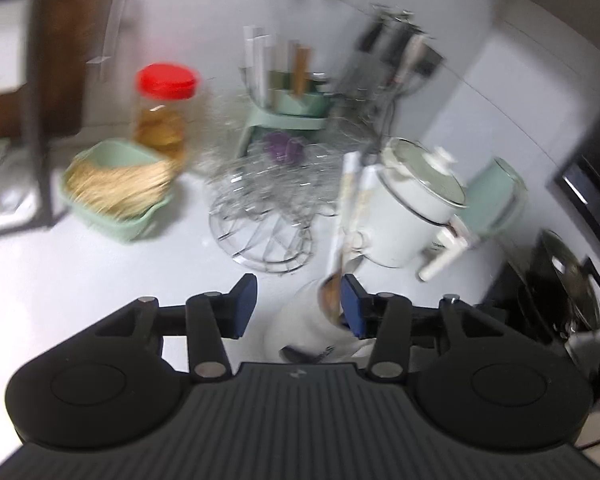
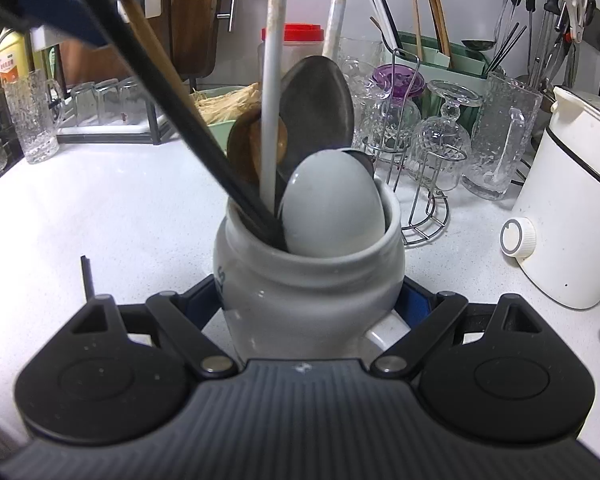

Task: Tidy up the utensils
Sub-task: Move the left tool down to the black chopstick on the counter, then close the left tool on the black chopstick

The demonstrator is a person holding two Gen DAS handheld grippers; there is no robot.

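A grey ceramic crock (image 2: 312,280) stands on the white counter, held between the pads of my right gripper (image 2: 312,300). It holds several utensils: a grey spoon (image 2: 332,200), a dark spoon (image 2: 318,108), a wooden spoon (image 2: 246,144), white handles and a black handle (image 2: 160,96). My left gripper (image 1: 298,306) is open above the crock (image 1: 300,332), which shows blurred below it; its right pad touches the wooden spoon (image 1: 330,294). The left gripper's blue pad shows at the right wrist view's top left (image 2: 60,8).
A wire rack of glasses (image 2: 420,152) stands behind the crock, a white electric cooker (image 2: 572,208) to the right, a green basket of dry noodles (image 1: 116,188), a red-lidded jar (image 1: 164,108), a green chopstick holder (image 2: 440,56) and hanging tools (image 2: 552,12).
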